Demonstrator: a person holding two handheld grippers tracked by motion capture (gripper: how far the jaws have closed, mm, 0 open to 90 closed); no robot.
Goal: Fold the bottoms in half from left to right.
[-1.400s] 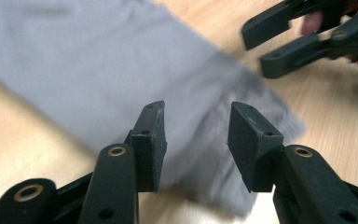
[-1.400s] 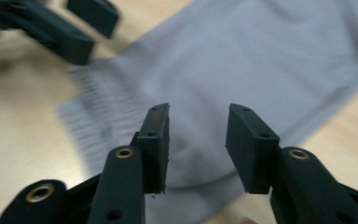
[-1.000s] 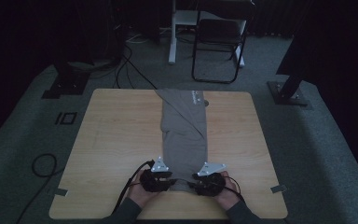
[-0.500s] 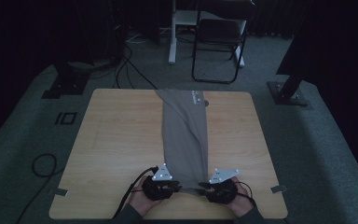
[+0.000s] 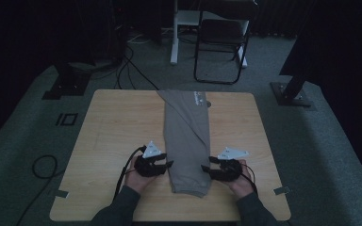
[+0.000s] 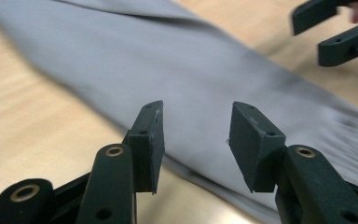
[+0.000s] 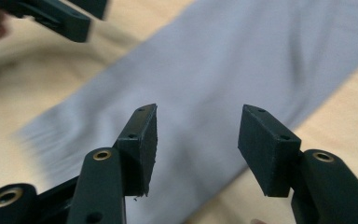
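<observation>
High view: grey folded garment (image 5: 187, 141) lengthwise on table (image 5: 108, 136), between my left gripper (image 5: 168, 164) and right gripper (image 5: 204, 169); left gripper view: my jaws wide, garment just beyond; right gripper view: likewise wide, cloth ahead.

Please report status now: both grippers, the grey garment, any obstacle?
Left gripper open, right gripper open. Grey garment flat on table, between them. Nothing blocking.

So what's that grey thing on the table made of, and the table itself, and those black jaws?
The grey garment looks like soft matte knit fabric: it lies limp and creased, with a ribbed hem. The tabletop seems pale wood or wood-look laminate, showing faint grain. The left gripper and right gripper have jaws that look like matte black plastic with brass-coloured fittings.
</observation>
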